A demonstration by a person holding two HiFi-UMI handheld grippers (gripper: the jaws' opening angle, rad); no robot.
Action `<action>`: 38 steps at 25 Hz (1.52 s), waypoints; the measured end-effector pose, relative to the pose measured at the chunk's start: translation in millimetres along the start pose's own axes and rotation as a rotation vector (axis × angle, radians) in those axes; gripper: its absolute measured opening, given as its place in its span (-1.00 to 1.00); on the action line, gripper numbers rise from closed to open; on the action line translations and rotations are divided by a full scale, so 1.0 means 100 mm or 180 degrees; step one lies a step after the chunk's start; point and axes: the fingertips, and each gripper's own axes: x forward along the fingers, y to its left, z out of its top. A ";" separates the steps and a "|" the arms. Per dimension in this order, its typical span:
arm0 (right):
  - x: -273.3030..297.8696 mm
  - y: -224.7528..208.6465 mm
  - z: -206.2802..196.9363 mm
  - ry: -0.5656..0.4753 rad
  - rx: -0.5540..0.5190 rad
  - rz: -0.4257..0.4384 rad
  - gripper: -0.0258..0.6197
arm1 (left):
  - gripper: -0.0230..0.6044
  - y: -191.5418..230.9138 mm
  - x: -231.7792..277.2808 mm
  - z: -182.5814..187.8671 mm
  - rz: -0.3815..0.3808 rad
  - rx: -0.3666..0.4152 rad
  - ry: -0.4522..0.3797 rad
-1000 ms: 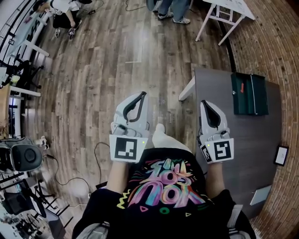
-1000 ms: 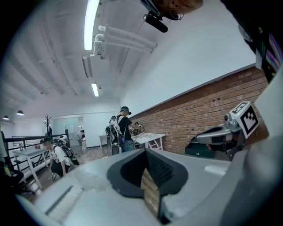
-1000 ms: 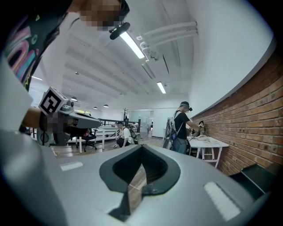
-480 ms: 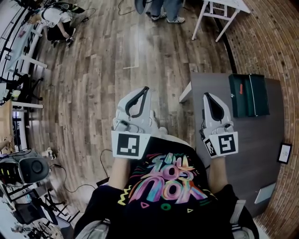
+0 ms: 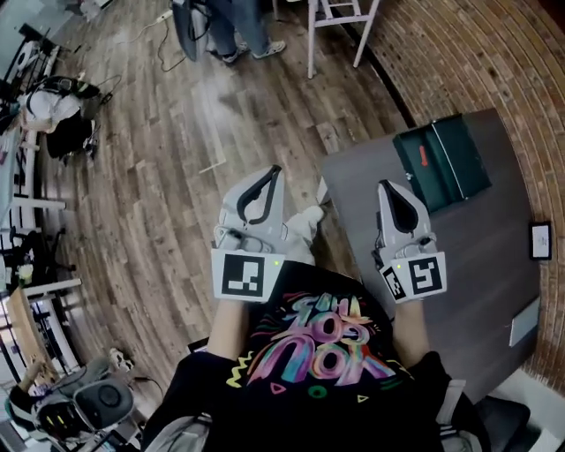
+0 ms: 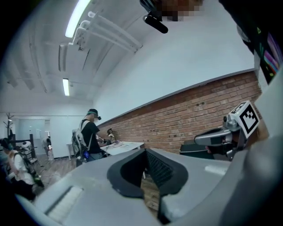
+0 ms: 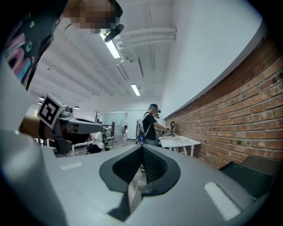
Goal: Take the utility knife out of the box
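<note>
Risks first: both grippers hang short of the box (image 5: 463, 161), on the wearer's side of it, and each has its jaws pressed together with nothing between them. The right gripper (image 5: 385, 185) is the nearer to the box, over the table's edge; the left gripper (image 5: 270, 171) is farther from it, out over the floor. If either goes in without opening, it will likely shove rather than pick. The box lies open in two green halves, and a small red thing (image 5: 422, 154) in the half farther from the wall is probably the utility knife (too small to be sure, and I cannot tell whether a blade is out). It seems to lie flat and low, so a pad could catch the box's rim and drag the whole box. The table (image 5: 468, 274) looks smooth and dark grey, so the box may slide toward the brick wall (image 5: 459, 53) beyond it unless the other gripper steadies it. A small framed item (image 5: 540, 240) sits apart from the box, nearer the wall. Away from the box, on its far side from the wall, a plank floor (image 5: 150, 194) runs out to white table legs (image 5: 334, 26) and a standing person (image 5: 231, 26).
</note>
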 end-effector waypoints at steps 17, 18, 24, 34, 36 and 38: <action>-0.36 -1.62 0.07 0.0147 0.0027 -0.2166 -0.92 | -0.92 -1.15 2.27 0.49 -0.2262 0.0218 -0.0311; -0.40 -1.69 0.07 0.0154 0.0041 -0.2265 -0.92 | -0.92 -1.22 2.34 0.50 -0.2351 0.0222 -0.0317; -0.78 -1.84 -0.06 0.0178 0.0208 -0.3016 -0.92 | -0.92 -1.73 2.64 0.52 -0.3037 0.0368 -0.0337; -1.34 -1.80 -0.15 0.0242 0.0329 -0.3554 -0.92 | -0.92 -2.39 2.69 0.43 -0.3509 0.0551 -0.0278; -1.46 -1.78 -0.15 0.0238 0.0360 -0.3595 -0.92 | -0.92 -2.48 2.65 0.42 -0.3529 0.0535 -0.0244; -1.56 -1.77 -0.17 0.0227 0.0389 -0.3589 -0.92 | -0.92 -2.55 2.63 0.43 -0.3521 0.0543 -0.0245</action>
